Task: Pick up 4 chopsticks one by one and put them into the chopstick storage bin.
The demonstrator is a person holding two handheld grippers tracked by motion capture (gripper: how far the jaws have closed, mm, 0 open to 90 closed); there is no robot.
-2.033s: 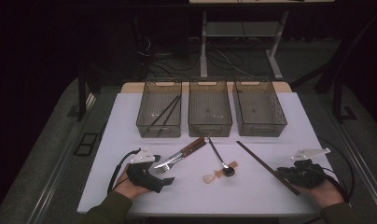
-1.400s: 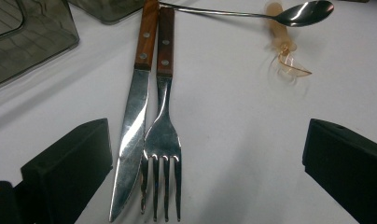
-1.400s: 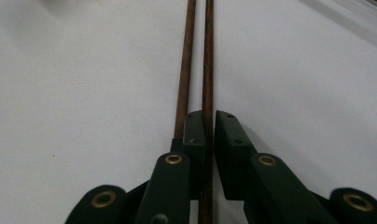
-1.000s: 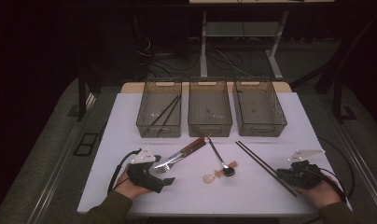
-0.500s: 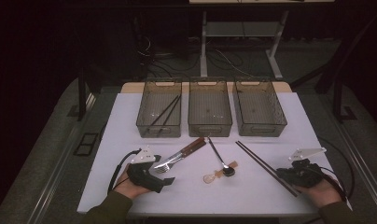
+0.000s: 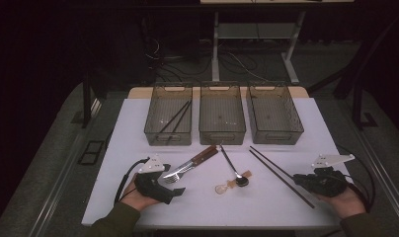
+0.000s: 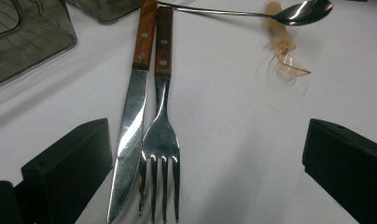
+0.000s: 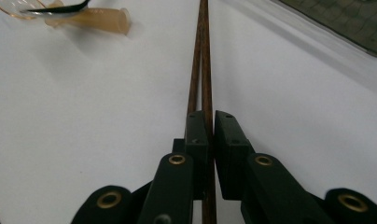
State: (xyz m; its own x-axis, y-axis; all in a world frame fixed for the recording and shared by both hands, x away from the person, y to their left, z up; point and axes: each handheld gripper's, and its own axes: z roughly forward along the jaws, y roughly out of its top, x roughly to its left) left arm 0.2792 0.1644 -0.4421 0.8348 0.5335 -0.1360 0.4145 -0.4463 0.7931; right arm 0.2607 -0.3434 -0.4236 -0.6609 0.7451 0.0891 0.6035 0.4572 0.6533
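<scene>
- Right hand-held gripper [image 6: 300,177], low over the bench [image 6: 138,128], jaws nearly shut and clamped on the pair of chopsticks [image 8: 201,70]; in the right gripper view the two sticks run straight out from between the jaws, side by side, touching.
- In the high view the chopsticks [image 6: 279,175] slant up and away from that gripper toward the bins, far tips near the right bin [image 6: 275,116].
- Left hand-held gripper [image 6: 174,183], jaws wide apart, nothing held.
- Fork [image 7: 161,135] and knife [image 7: 130,130] lie between the left gripper's open jaws, blade tip and tines pointing toward it, wooden handles pointing away; knife just beside the left-side jaw, neither pad touching.
- Metal spoon [image 7: 298,11] ahead of the left gripper, its handle running across to the knife and fork handles, bowl resting over a clear amber plastic spoon [image 7: 284,56].
- Beyond both grippers, three bins in a row; left bin [image 6: 169,118] holds another pair of dark chopsticks [image 6: 174,117], middle bin [image 6: 222,116] between the other two.
</scene>
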